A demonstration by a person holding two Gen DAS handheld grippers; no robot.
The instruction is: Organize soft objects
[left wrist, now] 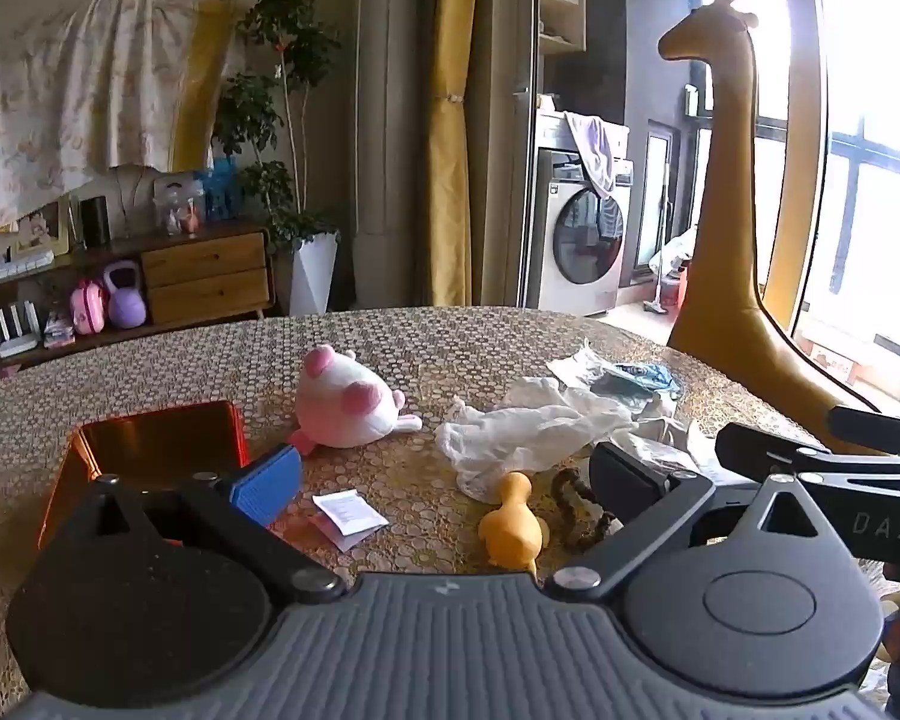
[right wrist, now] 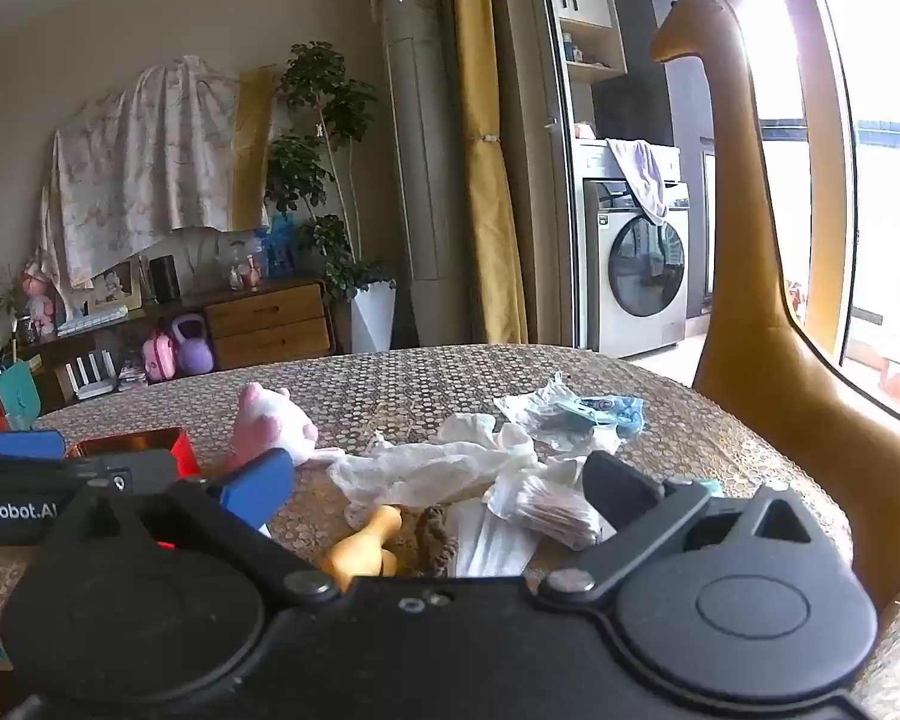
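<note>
A pink and white plush toy (left wrist: 345,405) lies on the patterned table (left wrist: 450,342) beside an orange metal tin (left wrist: 150,450). A yellow rubber duck (left wrist: 510,525) lies close in front of my left gripper (left wrist: 444,480), which is open and empty above the table. A white cloth (left wrist: 528,429) and a brown braided cord (left wrist: 576,504) lie to the duck's right. In the right wrist view my right gripper (right wrist: 438,486) is open and empty, over the duck (right wrist: 363,546), the cord (right wrist: 438,534), the cloth (right wrist: 432,468) and a wrapped packet (right wrist: 555,516). The plush (right wrist: 270,426) sits further back.
A paper slip (left wrist: 349,511) lies between my left fingers. Clear plastic bags with a blue item (left wrist: 624,375) lie at the table's far right. A tall yellow giraffe figure (left wrist: 732,210) stands beyond the right edge. The tin (right wrist: 150,444) shows at the left of the right wrist view.
</note>
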